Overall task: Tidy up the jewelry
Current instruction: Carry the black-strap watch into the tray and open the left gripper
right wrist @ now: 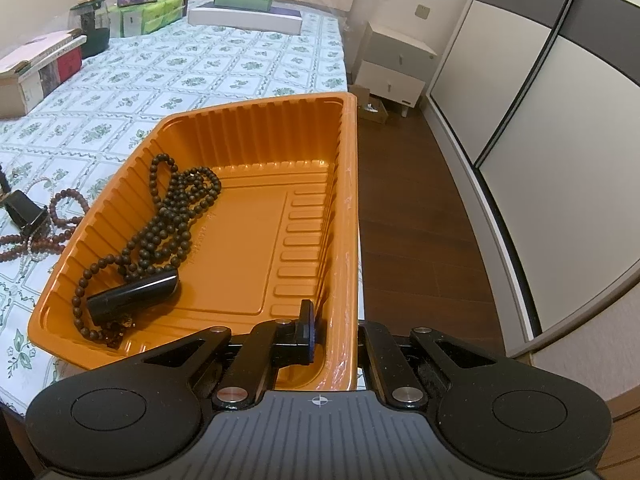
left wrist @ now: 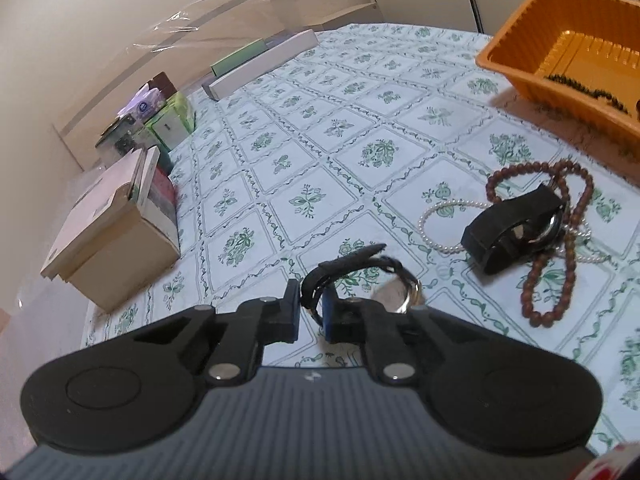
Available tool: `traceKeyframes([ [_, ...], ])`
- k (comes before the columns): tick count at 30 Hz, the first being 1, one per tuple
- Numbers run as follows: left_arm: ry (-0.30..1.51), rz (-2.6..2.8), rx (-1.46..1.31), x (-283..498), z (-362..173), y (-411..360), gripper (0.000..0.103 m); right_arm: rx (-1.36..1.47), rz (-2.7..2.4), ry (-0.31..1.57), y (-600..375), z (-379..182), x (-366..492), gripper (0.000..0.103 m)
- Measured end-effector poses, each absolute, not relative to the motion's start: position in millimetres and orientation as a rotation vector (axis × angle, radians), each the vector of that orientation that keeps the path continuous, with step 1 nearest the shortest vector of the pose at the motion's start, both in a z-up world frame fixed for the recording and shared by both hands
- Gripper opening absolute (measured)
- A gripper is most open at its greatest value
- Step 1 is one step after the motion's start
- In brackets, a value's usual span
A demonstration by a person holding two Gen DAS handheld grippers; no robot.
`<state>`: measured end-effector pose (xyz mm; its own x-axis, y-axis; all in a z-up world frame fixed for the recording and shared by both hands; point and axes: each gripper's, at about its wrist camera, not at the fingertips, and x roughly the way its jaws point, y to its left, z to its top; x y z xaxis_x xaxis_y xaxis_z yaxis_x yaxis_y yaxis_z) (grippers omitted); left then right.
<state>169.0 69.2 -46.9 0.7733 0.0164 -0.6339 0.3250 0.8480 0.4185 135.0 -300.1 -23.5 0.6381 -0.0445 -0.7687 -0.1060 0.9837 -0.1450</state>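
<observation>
In the left wrist view my left gripper (left wrist: 312,316) is shut on the black strap of a gold-rimmed watch (left wrist: 394,296), which hangs just above the tablecloth. To its right lie a second black-strapped watch (left wrist: 508,232), a brown bead string (left wrist: 525,300) and a pearl string (left wrist: 436,206), tangled together. The orange tray (left wrist: 520,68) stands at the far right. In the right wrist view my right gripper (right wrist: 336,340) is shut on the near right wall of the orange tray (right wrist: 256,120); one finger is inside and the other is hidden behind the wall. Dark beads (right wrist: 172,216) and a black cylinder (right wrist: 132,298) lie in the tray.
A cardboard box with books (left wrist: 116,240), green tissue boxes (left wrist: 172,120) and long flat boxes (left wrist: 264,64) line the table's far side. The tray sits at the table's right edge, with wooden floor (right wrist: 420,220), a white nightstand (right wrist: 396,68) and a wardrobe (right wrist: 540,100) beyond.
</observation>
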Motion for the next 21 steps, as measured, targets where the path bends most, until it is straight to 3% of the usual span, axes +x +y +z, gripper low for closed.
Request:
traceKeyframes([
  [21, 0.615, -0.274, 0.421, 138.3, 4.9, 36.3, 0.008, -0.172, 0.039, 0.875, -301.8, -22.2, 130.2, 0.004],
])
